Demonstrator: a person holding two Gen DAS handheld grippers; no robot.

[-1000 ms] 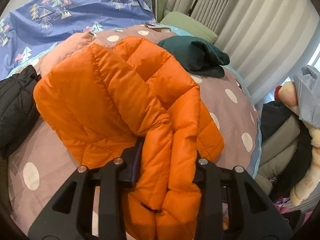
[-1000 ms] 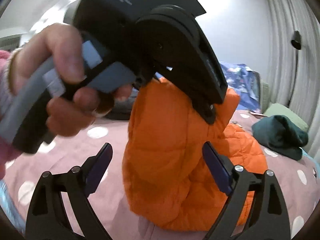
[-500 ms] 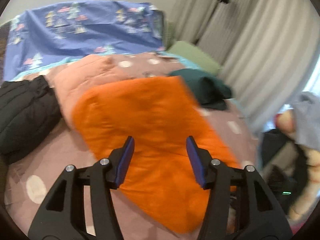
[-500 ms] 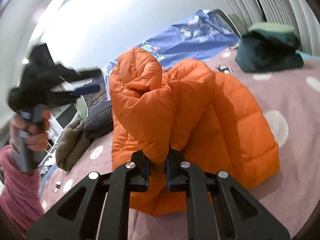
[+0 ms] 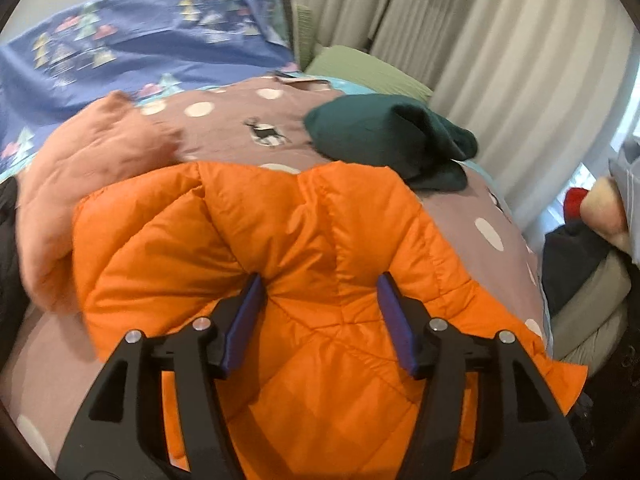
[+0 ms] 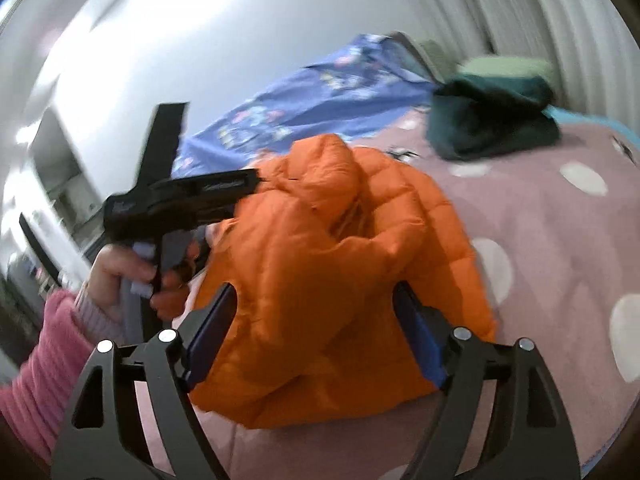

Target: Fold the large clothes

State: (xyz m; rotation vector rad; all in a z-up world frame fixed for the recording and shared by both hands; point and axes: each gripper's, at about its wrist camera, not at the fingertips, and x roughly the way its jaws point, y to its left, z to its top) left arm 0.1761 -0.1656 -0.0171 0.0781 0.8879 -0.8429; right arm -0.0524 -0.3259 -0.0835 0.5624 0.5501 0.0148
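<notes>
1. We see the orange jacket (image 5: 304,248) lying bunched on the bed cover (image 5: 240,120), a mauve cover with white dots, near us in both views.
2. Our left gripper (image 5: 320,316) has just been opening; its jaws stand apart over the jacket, with puffy fabric bulging between the blue pads (image 5: 244,320), though we cannot tell whether it presses on them.
3. Our right gripper (image 6: 316,336) has also just been opening; its jaws stand wide, the jacket lies between and below them, and the pads do not pinch it.
4. In the right wrist view, the left hand (image 6: 120,272), in a pink sleeve (image 6: 48,360), holds the other gripper at the jacket's left edge.
5. A dark green garment (image 5: 392,144) sits folded on the far right of the bed, apart from the jacket.
6. A peach quilted piece (image 5: 92,160) lies to the far left, touching the jacket.
7. A blue sheet (image 5: 140,40) with a tree pattern lies at the far end.
8. We see no containers here.
9. There is pale lettering on the left gripper's body, too blurred to read.
</notes>
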